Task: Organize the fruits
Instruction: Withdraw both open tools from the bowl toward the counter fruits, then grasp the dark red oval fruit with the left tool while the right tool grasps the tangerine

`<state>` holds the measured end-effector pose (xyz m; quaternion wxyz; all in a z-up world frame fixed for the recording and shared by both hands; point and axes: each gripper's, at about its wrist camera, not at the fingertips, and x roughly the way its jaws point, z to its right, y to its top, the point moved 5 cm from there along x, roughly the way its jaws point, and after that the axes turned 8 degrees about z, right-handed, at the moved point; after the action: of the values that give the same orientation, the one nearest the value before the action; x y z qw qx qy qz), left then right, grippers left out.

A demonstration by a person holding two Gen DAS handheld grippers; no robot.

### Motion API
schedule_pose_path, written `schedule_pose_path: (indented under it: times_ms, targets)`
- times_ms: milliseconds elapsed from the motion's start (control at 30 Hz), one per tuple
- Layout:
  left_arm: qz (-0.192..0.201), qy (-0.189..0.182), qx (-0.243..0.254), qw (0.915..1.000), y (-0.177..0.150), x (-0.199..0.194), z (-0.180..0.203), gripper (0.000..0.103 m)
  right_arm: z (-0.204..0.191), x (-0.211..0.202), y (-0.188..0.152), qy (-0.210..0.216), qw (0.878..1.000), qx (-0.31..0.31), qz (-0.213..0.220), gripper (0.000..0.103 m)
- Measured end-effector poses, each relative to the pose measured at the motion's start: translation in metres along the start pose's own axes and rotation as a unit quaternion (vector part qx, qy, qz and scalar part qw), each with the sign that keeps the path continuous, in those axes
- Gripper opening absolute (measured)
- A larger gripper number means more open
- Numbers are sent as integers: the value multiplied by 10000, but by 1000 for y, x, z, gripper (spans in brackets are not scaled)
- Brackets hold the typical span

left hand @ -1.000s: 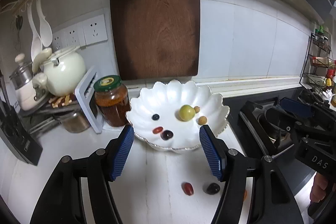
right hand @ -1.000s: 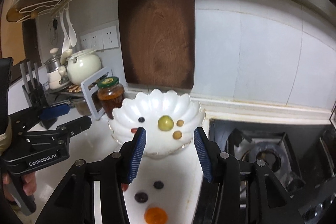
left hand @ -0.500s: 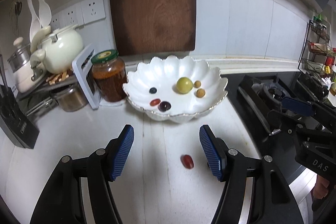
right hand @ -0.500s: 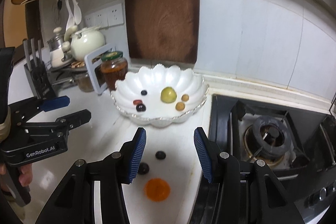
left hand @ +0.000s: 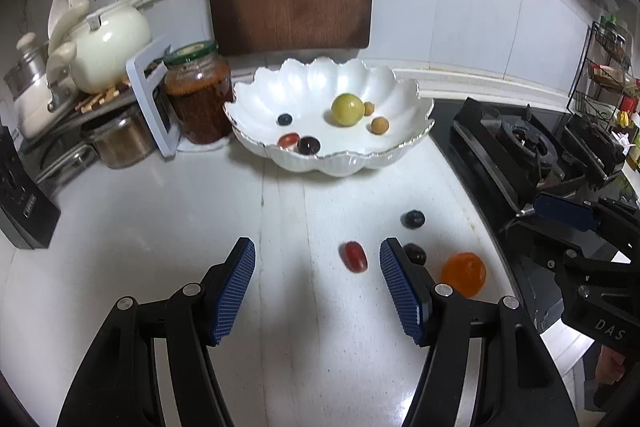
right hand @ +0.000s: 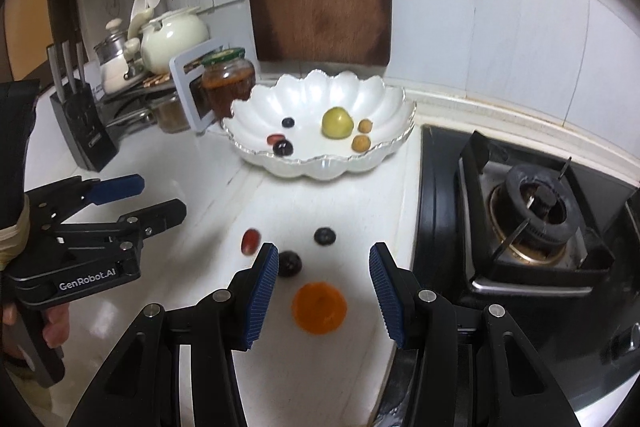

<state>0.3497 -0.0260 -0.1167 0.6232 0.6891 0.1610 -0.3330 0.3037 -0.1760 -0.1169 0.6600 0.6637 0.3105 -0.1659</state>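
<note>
Both grippers have been lowered toward the counter since the earlier frames, and the loose fruit, then at the bottom edge of each view, is now seen up between the fingers. Left gripper point(left hand: 317, 255): jaws held apart, nothing clamped; a red grape tomato point(left hand: 353, 257) lies on the white counter point(left hand: 160, 247) between them, close to the right-hand pad. Right gripper point(right hand: 323, 263): jaws also apart and empty, poised over an orange fruit point(right hand: 319, 307), with a dark grape point(right hand: 289, 263) just beside its left pad and a blueberry point(right hand: 324, 236) farther ahead. Four loose fruits are thus noted on the counter, near the stove point(right hand: 532, 211). Behind them, the scalloped white bowl point(left hand: 340, 163) is seen holding a green fruit point(left hand: 347, 109), two small tan fruits, a blueberry, a red piece and a dark grape. A jar point(left hand: 199, 93) stands just left of the bowl.
</note>
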Motion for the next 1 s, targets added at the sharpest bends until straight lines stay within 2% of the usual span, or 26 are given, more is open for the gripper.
schedule_pose_path:
  times_ms: [567,1000]
  targets:
    - [-525,-148,45,9985,-26,29,2,64,-5,27,-36,161,9975,126,-678,49]
    - [-664,-203,-70,9976,-26,59,6,64,1,43,-50,128,9954,239,-920,49]
